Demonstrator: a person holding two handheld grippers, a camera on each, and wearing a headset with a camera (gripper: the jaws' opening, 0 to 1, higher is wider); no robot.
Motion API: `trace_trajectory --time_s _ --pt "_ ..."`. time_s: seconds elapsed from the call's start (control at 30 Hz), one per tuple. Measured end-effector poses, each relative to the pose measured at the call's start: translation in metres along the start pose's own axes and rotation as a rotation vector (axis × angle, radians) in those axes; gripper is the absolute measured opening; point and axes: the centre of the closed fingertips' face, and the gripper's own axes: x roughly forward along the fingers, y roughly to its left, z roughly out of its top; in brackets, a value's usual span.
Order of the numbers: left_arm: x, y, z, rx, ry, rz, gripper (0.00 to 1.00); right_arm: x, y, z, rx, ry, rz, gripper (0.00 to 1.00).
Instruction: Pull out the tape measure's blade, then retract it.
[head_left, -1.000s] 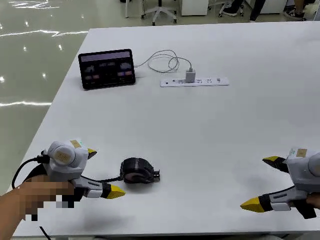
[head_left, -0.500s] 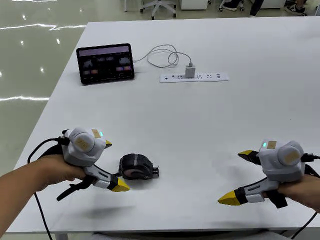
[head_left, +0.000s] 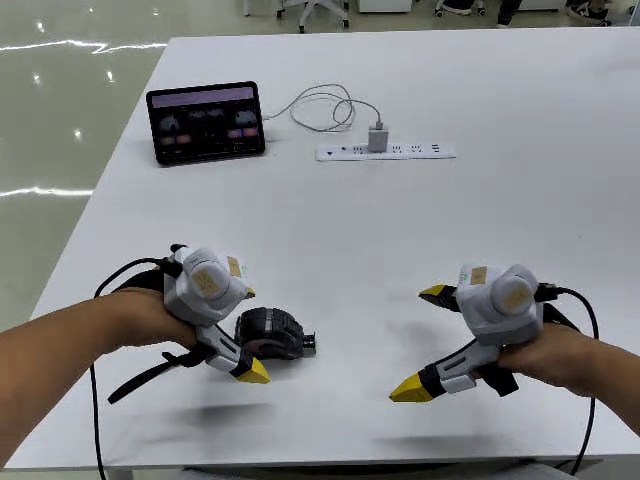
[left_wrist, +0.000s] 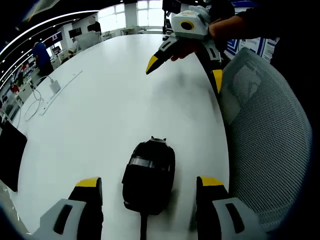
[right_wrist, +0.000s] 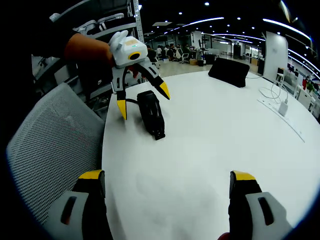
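Note:
A black tape measure (head_left: 272, 333) lies on the white table (head_left: 400, 230) near its front left, blade drawn in, with the hook end pointing right. My left gripper (head_left: 250, 334) is open, with its yellow-tipped jaws either side of the case; I see no contact. In the left gripper view the tape measure (left_wrist: 149, 175) sits between the jaws of the left gripper (left_wrist: 149, 182). My right gripper (head_left: 418, 341) is open and holds nothing, well right of the tape. The right gripper view shows the tape measure (right_wrist: 151, 114) ahead of the right gripper (right_wrist: 166, 175), with the left gripper (right_wrist: 143, 100) over it.
A dark tablet (head_left: 206, 122) stands at the back left. A white power strip (head_left: 386, 152) with a charger and a looped cable lies behind the middle. The table's front edge runs just below both grippers. A grey mesh chair (left_wrist: 270, 140) is beside the table.
The left gripper has moved up to the tape measure, so its jaws now flank the case. The right gripper has come in leftward over the table. The tape has not moved.

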Motion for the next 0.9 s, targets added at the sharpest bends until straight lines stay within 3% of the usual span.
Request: trace_trajectory --time_s 0.17,0.3,0.4,0.6,0.9 --pt "0.001 -0.006 0.004 0.039 0.009 -0.031 0.57 0.016 0.004 0.01 -0.042 0.005 0.037 0.95" --pt "0.002 -0.002 0.003 0.062 0.023 -0.017 0.39 0.027 0.007 0.015 -0.071 0.011 0.061 0.91" --pt "0.001 0.002 0.005 0.057 0.024 -0.008 0.34 0.034 0.009 0.019 -0.088 0.012 0.076 0.87" --pt "0.003 0.001 0.003 0.094 0.023 -0.023 0.32 0.055 0.016 0.026 -0.143 0.012 0.113 0.72" --pt "0.002 0.0 0.003 0.094 0.011 -0.021 0.32 0.088 0.024 0.038 -0.184 0.023 0.139 0.55"
